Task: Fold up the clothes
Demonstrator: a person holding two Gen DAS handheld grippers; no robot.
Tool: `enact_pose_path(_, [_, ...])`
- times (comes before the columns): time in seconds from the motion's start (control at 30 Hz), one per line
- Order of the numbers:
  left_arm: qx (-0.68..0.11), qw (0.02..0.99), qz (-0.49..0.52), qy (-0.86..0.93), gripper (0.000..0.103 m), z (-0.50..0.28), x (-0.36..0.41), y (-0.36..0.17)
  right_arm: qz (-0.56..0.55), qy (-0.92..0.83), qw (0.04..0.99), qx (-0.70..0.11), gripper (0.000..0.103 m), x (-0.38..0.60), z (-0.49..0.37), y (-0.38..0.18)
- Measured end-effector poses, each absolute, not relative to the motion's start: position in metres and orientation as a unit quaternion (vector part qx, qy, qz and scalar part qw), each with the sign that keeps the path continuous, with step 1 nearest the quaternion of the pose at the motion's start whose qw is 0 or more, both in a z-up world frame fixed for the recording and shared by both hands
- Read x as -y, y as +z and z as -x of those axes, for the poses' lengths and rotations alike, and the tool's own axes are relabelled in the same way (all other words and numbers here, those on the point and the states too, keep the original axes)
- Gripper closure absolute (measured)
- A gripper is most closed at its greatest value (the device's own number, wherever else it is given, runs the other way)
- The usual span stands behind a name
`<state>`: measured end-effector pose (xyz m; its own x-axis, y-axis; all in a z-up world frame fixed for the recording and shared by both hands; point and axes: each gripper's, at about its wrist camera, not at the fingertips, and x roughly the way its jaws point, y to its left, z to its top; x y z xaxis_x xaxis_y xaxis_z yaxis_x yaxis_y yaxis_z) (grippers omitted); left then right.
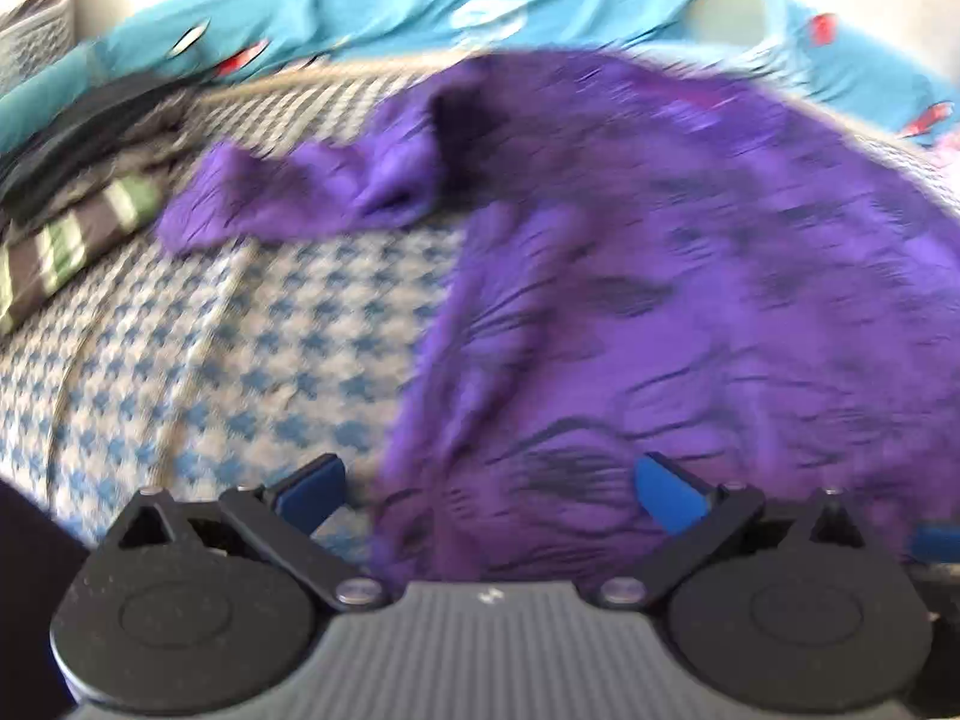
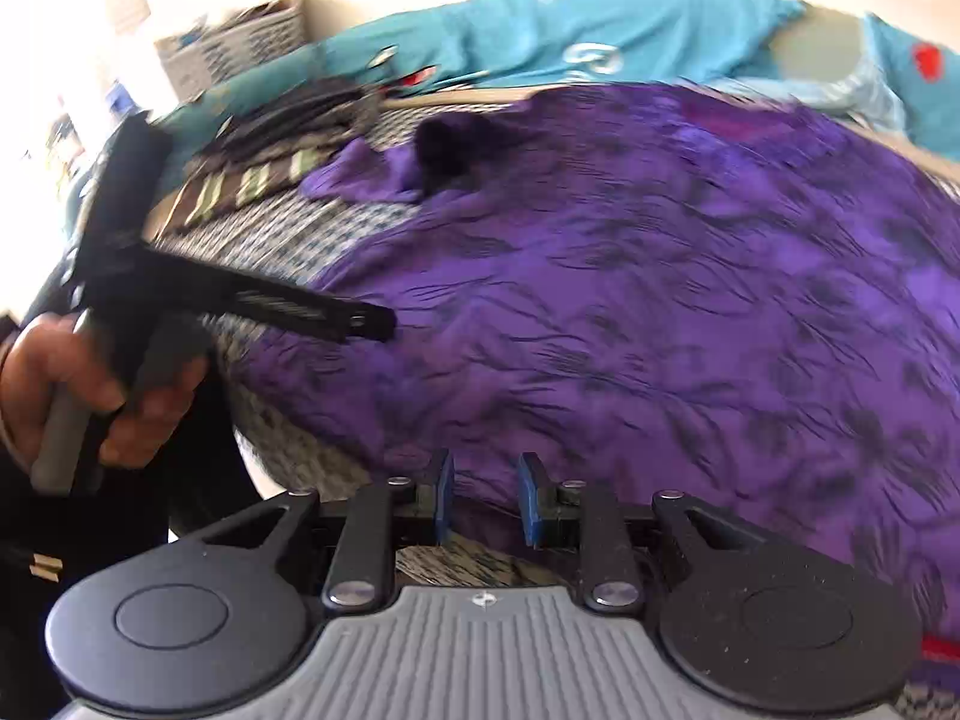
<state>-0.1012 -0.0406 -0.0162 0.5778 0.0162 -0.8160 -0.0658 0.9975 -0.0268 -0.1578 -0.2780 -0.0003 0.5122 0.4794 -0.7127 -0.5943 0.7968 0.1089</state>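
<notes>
Purple garment (image 1: pixel 690 312) spread crumpled on the checked bed (image 1: pixel 198 360), one sleeve (image 1: pixel 288 204) lying out sideways, left gripper (image 1: pixel 489 495) at its near edge with jaws wide, right gripper (image 2: pixel 485 498) jaws narrow and empty over the hem, striped clothes (image 1: pixel 66 246) well apart, teal sheet (image 1: pixel 420 0) behind.

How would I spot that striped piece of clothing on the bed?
Start at the big purple black-patterned garment spread over the blue-and-white checked bedcover. Look past its sleeve to the far left edge: the folded brown cloth with pale green stripes is the only striped item there.
</notes>
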Motion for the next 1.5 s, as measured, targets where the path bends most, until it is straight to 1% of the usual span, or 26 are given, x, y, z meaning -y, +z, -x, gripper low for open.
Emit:
enact_pose_path(0.07, [-0.455, 0.888, 0.066, 0.019, 0.0, 0.1, 0.03, -0.013, 0.111, 0.319, 0.864, -0.372, 0.08, 0.266, 0.163, -0.002])
enact_pose_path(0.13, [-0.454, 0.887, 0.084, 0.014, 0.0, 0.1, 0.024, -0.011, 0.141, 0.328, 0.86, -0.364, 0.079, 0.257, 0.168, -0.004])
enact_pose_path(0.2, [-0.451, 0.888, 0.091, 0.013, 0.0, 0.101, 0.021, -0.011, 0.171, 0.337, 0.855, -0.355, 0.072, 0.249, 0.174, -0.007])
enact_pose_path(0.23, [-0.45, 0.888, 0.092, 0.013, 0.0, 0.102, 0.021, -0.01, 0.186, 0.341, 0.852, -0.35, 0.071, 0.244, 0.176, -0.008])
enact_pose_path(0.47, [-0.45, 0.887, 0.1, 0.013, 0.0, 0.102, 0.019, -0.011, 0.263, 0.332, 0.843, -0.331, 0.071, 0.225, 0.182, -0.021])
enact_pose_path(0.63, [-0.451, 0.887, 0.097, 0.013, 0.0, 0.101, 0.02, -0.012, 0.316, 0.321, 0.84, -0.303, 0.071, 0.216, 0.185, -0.031])
enact_pose_path(0.67, [-0.451, 0.887, 0.097, 0.012, 0.0, 0.101, 0.02, -0.012, 0.324, 0.321, 0.838, -0.299, 0.073, 0.214, 0.186, -0.032])
enact_pose_path(0.8, [-0.451, 0.887, 0.096, 0.011, 0.0, 0.102, 0.02, -0.012, 0.345, 0.323, 0.835, -0.281, 0.093, 0.211, 0.19, -0.035])
enact_pose_path(0.87, [-0.45, 0.887, 0.098, 0.011, 0.0, 0.102, 0.02, -0.012, 0.34, 0.326, 0.838, -0.275, 0.097, 0.211, 0.192, -0.034])
enact_pose_path(1.03, [-0.442, 0.89, 0.115, 0.008, 0.0, 0.103, 0.016, -0.009, 0.282, 0.338, 0.847, -0.297, 0.098, 0.217, 0.191, -0.023])
enact_pose_path(1.13, [-0.422, 0.899, 0.117, 0.013, 0.0, 0.107, 0.014, -0.003, 0.22, 0.357, 0.849, -0.321, 0.098, 0.221, 0.19, -0.014])
enact_pose_path(1.2, [-0.41, 0.905, 0.109, 0.02, 0.0, 0.108, 0.015, 0.0, 0.201, 0.361, 0.848, -0.331, 0.098, 0.221, 0.188, -0.015])
enact_pose_path(1.37, [-0.403, 0.91, 0.094, 0.02, 0.0, 0.108, 0.021, 0.003, 0.21, 0.366, 0.837, -0.348, 0.097, 0.214, 0.191, -0.029])
enact_pose_path(1.4, [-0.403, 0.911, 0.091, 0.019, 0.0, 0.108, 0.022, 0.003, 0.202, 0.384, 0.825, -0.361, 0.1, 0.212, 0.192, -0.031])
enact_pose_path(1.43, [-0.403, 0.911, 0.088, 0.019, 0.0, 0.108, 0.023, 0.003, 0.196, 0.401, 0.814, -0.372, 0.101, 0.21, 0.193, -0.034])
enact_pose_path(1.5, [-0.402, 0.911, 0.086, 0.021, 0.0, 0.107, 0.023, 0.003, 0.231, 0.415, 0.8, -0.366, 0.101, 0.198, 0.205, -0.042])
